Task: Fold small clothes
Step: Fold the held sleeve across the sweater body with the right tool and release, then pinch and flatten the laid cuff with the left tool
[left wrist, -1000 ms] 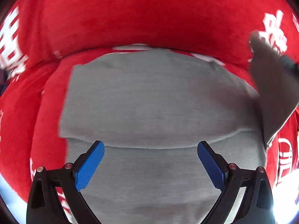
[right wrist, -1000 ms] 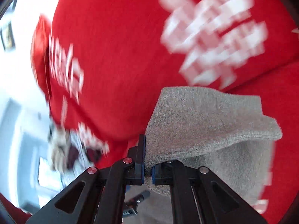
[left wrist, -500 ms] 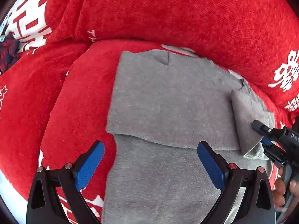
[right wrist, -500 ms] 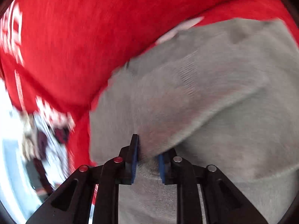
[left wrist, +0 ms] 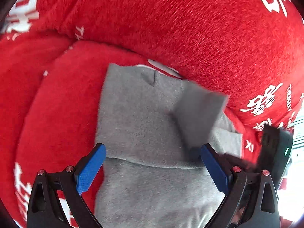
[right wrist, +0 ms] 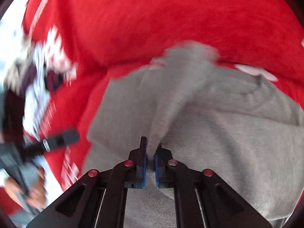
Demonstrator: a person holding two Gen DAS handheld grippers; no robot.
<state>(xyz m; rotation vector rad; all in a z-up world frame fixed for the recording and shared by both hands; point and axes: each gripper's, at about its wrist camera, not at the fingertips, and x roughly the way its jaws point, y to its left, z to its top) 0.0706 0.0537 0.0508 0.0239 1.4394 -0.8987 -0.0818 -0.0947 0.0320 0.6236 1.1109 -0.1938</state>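
Note:
A grey knitted garment [left wrist: 140,117] lies flat on a red sofa seat [left wrist: 57,102], one side folded over its body. My left gripper [left wrist: 152,169] is open and empty, hovering over the garment's near half. My right gripper [right wrist: 149,155] is shut on the garment's grey sleeve [right wrist: 182,87] and holds it lifted over the body. That raised sleeve shows in the left wrist view [left wrist: 199,112] as a dark flap near the right fingertip. The right gripper's body shows at the far right of that view [left wrist: 273,152].
A red sofa back cushion [left wrist: 190,22] with white printed characters rises right behind the garment. In the right wrist view a hand [right wrist: 28,191] holds the left gripper's handle at the lower left. A bright floor shows beyond the sofa's left edge [right wrist: 11,38].
My right gripper has carried the sleeve from the garment's right edge inward over its body. My left gripper has shifted left, so the garment sits more to the right in its view.

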